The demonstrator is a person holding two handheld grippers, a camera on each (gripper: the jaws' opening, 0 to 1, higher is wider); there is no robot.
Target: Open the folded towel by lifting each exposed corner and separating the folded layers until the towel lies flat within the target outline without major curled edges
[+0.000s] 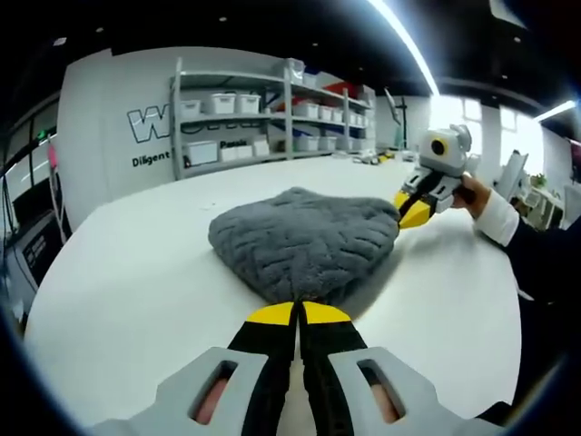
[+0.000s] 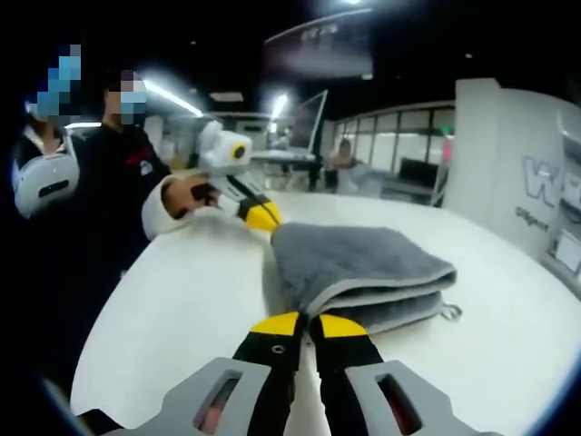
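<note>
Left tongs level, clamped on grey towel corner, right tongs clamped on opposite corner, white table.

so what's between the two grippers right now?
The folded gray towel: left gripper grips its near corner, right gripper the far one, seen in the left gripper view.

one grey towel, two tongs, one white table, one shelving unit

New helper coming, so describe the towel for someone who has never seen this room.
Start at the big white table in front of the storage shelves. The towel lies near its middle: grey, fluffy, folded in layers, pinched at opposite corners by two yellow-tipped grippers.
</note>
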